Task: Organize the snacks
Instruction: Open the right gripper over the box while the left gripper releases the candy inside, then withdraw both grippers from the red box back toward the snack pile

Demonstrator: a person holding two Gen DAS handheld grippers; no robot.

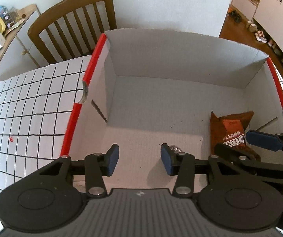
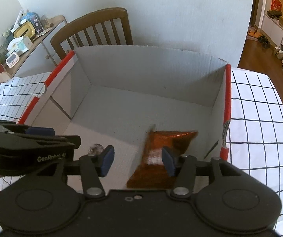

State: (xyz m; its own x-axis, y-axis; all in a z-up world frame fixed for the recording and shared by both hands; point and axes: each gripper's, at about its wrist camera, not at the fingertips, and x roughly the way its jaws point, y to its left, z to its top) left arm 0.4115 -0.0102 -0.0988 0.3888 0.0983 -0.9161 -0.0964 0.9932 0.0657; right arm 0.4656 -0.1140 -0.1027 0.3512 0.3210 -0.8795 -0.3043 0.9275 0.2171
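A white cardboard box (image 1: 171,55) (image 2: 151,65) with red rims stands on the checked tablecloth. A brown Oreo snack packet (image 1: 228,126) (image 2: 169,138) lies flat on its floor by the right wall. A small clear wrapped sweet (image 1: 175,148) (image 2: 96,149) lies on the floor nearer the middle. My left gripper (image 1: 139,159) (image 2: 50,135) hangs open inside the box, nothing between its pads, the sweet just beyond its right finger. My right gripper (image 2: 137,162) (image 1: 246,146) is open above the packet's near left part, its pads not pressing on it.
The white tablecloth with black grid lines (image 1: 23,102) (image 2: 260,108) spreads on both sides of the box. A wooden slatted chair (image 1: 72,25) (image 2: 94,29) stands behind the table. A cluttered sideboard (image 1: 3,29) (image 2: 23,37) is at the far left.
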